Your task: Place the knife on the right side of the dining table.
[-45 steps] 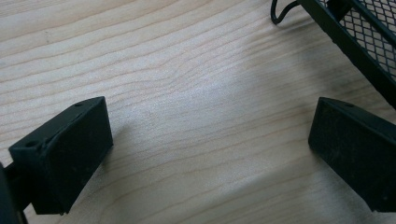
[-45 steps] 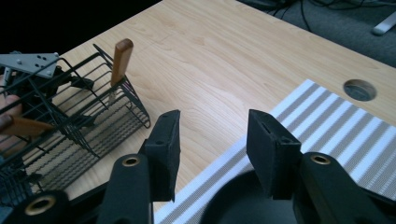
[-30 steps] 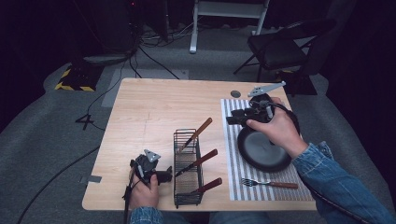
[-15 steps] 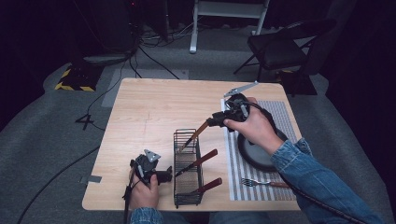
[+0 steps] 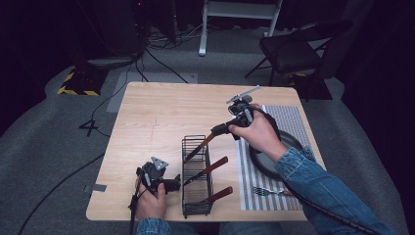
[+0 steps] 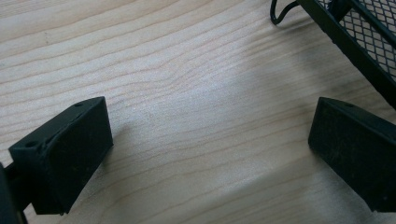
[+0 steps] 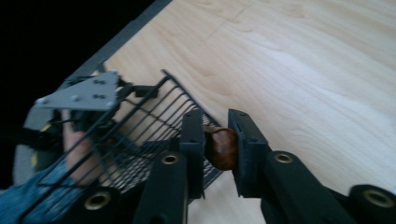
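A black wire basket (image 5: pixel 195 138) (image 7: pixel 140 119) (image 6: pixel 364 44) stands on the wooden table near its front edge. Three wooden-handled utensils lean in it. My right gripper (image 5: pixel 219 130) (image 7: pixel 217 140) is at the far utensil's brown handle (image 5: pixel 201 145) (image 7: pixel 222 149). Its jaws have just been closing and now press on the handle's end. My left gripper (image 5: pixel 172 185) (image 6: pixel 212 116) rests low on the table just left of the basket, open, with bare wood between its jaws.
A dark plate (image 5: pixel 264 164) and a fork (image 5: pixel 266 191) lie on a striped placemat (image 5: pixel 293 122) at the right. Two more handles (image 5: pixel 215 164) (image 5: pixel 219 194) stick out of the basket toward the mat. A chair (image 5: pixel 293 46) stands behind the table.
My right hand has moved left from above the plate to the basket, and its jaws have closed on the far utensil's handle. The left hand has stayed put.
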